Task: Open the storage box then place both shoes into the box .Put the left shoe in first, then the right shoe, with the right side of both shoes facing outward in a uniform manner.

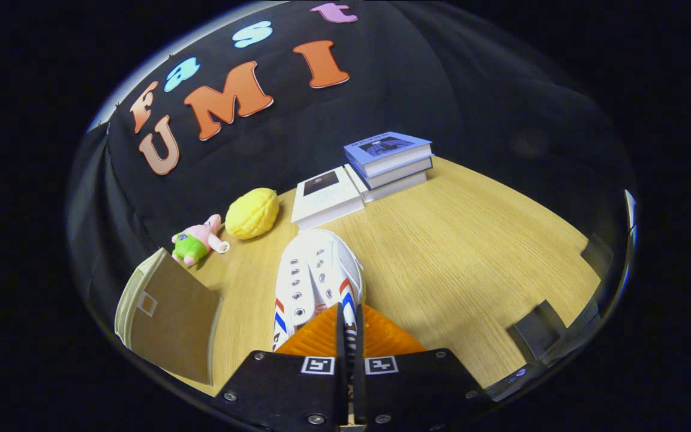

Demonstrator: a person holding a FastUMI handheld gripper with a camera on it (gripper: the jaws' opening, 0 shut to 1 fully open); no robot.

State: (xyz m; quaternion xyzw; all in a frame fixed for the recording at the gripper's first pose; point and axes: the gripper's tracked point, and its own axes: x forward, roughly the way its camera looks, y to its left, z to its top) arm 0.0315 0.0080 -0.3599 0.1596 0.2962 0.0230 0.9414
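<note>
Box (168, 315): leftmost, on the table (471, 252) just left of the fingers. Brown card-like panel with a pale rim and a small square mark; flat, stiff-looking. Whether this panel is an opened lid or a wall I cannot tell.

Beyond the box, near the cloth wall: plush toy (197, 242), pink and green, soft. Right of it a yellow lumpy thing (252, 212), bumpy skin, rounded; probably foam or plush.

Shoe (317, 282): centre, straight ahead of the gripper (349, 336), toe pointing away. White canvas upper, metal eyelets in two rows, red and blue stripes on the side, rounded toe cap. Fingers are closed nearly together on a thin part at the shoe's rear, apparently the collar or tongue; ribbed pads press from both sides. Which shoe of the pair, and whether it is lifted off the wood, cannot be told.

Handling estimate: light, canvas soft and yielding, sole stiffer and likely rubbery. A pinch on the collar should hold, but the toe may droop and swing, so slow moves seem wise. Not fragile.

Books (375, 168): beyond the shoe and right, one white flat volume, beside it a stack of three with a blue cover on top. Rigid, sharp-cornered.

Table: pale wood grain, smooth.
</note>
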